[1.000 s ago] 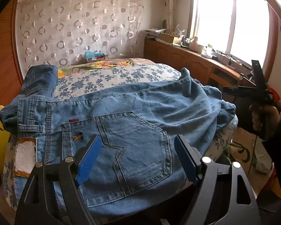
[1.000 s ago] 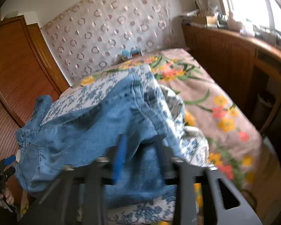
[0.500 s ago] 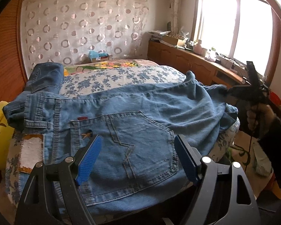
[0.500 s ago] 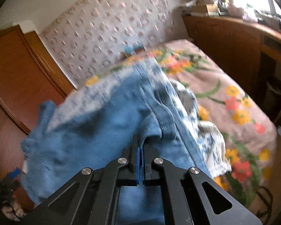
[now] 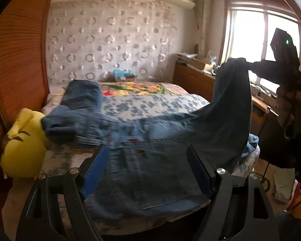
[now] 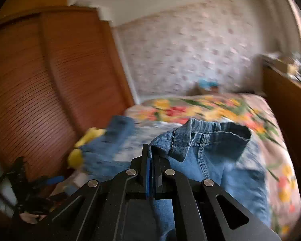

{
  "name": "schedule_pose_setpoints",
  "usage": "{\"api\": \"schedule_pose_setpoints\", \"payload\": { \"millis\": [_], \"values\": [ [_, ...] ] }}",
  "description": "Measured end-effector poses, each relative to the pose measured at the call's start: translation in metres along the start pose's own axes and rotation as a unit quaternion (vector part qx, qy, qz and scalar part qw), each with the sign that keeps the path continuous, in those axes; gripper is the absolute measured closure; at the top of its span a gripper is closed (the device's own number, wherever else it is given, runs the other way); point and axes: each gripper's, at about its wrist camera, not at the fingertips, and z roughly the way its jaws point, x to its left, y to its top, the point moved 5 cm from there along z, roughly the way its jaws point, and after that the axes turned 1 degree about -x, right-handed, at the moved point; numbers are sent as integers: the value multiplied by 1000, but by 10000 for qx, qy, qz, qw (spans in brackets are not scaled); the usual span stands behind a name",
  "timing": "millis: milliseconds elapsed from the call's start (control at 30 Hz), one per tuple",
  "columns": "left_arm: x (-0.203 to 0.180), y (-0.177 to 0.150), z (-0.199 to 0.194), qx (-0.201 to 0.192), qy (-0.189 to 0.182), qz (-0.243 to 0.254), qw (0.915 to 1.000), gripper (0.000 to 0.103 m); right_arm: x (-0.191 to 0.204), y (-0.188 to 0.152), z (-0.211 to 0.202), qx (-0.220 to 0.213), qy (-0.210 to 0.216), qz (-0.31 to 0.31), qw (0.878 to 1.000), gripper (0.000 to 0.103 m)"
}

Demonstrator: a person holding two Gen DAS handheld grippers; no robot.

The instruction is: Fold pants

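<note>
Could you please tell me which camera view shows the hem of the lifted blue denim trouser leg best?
The right wrist view: the hem of the blue denim trouser leg fills mid-frame, pinched in the right gripper. The left wrist view shows it small, dark against the window.

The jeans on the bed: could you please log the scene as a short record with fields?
garment: blue jeans, spread across the bed
lifted part: one hem end, raised above the bed
right claw: shut on the jeans hem
left claw: open, above the seat of the jeans, gripping nothing
beside jeans: yellow plush toy at the bed's left edge
fold status: not yet folded
</note>
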Motion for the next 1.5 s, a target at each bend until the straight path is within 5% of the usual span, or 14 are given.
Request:
{"api": "schedule_pose_setpoints", "payload": {
  "millis": [233, 300, 400, 600, 967, 1200, 1500],
  "values": [
    [35, -1, -24, -158, 287, -183, 9993, 23, 115, 11, 27, 339, 808, -790, 9930, 101],
    [41, -3, -26, -152, 340, -235, 9990, 23, 128, 1, 39, 630, 790, -930, 9905, 87],
    [49, -8, -27, -126, 359, -281, 9989, 23, 133, -12, 47, 853, 678, -1123, 9877, 68],
    [49, -16, -11, 31, 287, -379, 9989, 23, 129, -2, 39, 990, 523, -1079, 9878, 63],
    [31, -18, 2, 135, 209, -284, 9993, 23, 143, 1, -11, 977, 1058, -953, 9850, 48],
    [28, -16, 1, 137, 61, -399, 9991, 23, 124, -5, -10, 817, 481, -1055, 9899, 48],
    [16, -14, 44, 417, -160, -210, 9988, 29, 87, -52, 3, 1172, -528, -1016, 9865, 48]
  ]
}}
